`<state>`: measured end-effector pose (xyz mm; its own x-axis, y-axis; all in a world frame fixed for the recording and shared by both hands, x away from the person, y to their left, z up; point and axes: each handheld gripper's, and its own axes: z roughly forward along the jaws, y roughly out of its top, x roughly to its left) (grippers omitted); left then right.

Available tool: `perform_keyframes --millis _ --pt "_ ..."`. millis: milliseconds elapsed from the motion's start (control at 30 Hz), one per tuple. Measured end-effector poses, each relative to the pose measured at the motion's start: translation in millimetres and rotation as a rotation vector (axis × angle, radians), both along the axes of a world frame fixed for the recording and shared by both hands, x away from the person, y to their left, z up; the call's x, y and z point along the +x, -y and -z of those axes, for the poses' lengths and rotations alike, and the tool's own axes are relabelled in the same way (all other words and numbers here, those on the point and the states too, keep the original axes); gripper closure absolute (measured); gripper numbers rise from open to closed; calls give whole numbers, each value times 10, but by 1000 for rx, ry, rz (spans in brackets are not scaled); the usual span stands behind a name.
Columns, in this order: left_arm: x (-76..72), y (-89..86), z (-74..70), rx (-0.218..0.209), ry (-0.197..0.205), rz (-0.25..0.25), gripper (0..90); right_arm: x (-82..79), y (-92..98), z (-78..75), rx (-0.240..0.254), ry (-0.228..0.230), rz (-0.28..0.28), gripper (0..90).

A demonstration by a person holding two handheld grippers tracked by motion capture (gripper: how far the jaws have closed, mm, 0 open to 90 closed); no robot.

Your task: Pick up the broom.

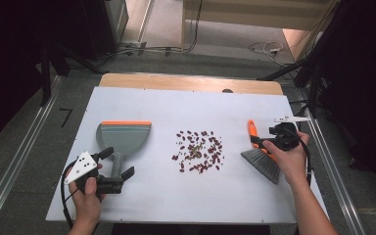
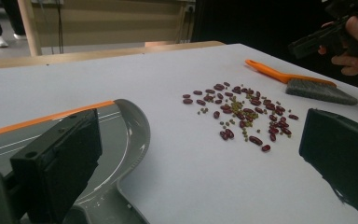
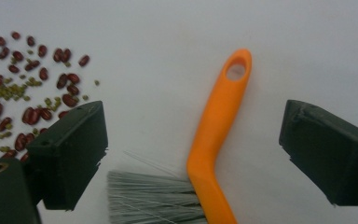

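Note:
A grey dustpan (image 1: 123,137) with an orange lip lies at the left of the white board, its handle pointing toward me. My left gripper (image 1: 117,163) stands open with that handle between its jaws; in the left gripper view the jaws (image 2: 196,163) are wide apart beside the dustpan (image 2: 126,135). A scatter of red and small green beans (image 1: 198,149) lies mid-board. At the right lies a brush (image 1: 262,159) with grey bristles and an orange handle. My right gripper (image 1: 264,137) hovers open over the brush handle (image 3: 219,121), with its jaws (image 3: 198,144) clear on either side.
The white board (image 1: 186,196) covers a wooden table. The board's right edge runs close behind the right hand. Cables and dark stands sit on the floor beyond the far edge.

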<state>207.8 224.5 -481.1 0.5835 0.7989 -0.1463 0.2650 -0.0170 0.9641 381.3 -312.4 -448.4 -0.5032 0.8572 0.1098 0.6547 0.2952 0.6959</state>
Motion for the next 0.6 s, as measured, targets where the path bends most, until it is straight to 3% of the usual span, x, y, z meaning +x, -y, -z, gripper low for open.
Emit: perform_keyframes --millis 100,167,267,600 --pt "1 7 -1 3 -1 2 3 57 -7 24 -40 -49 20 208" --pt "2 6 0 5 -2 4 2 81 -11 33 -46 -82 4 295" --pt "8 3 5 1 -5 2 3 97 -39 37 -92 -92 7 380" --pt "3 1 3 4 -5 6 2 174 -134 157 -181 -205 21 485"
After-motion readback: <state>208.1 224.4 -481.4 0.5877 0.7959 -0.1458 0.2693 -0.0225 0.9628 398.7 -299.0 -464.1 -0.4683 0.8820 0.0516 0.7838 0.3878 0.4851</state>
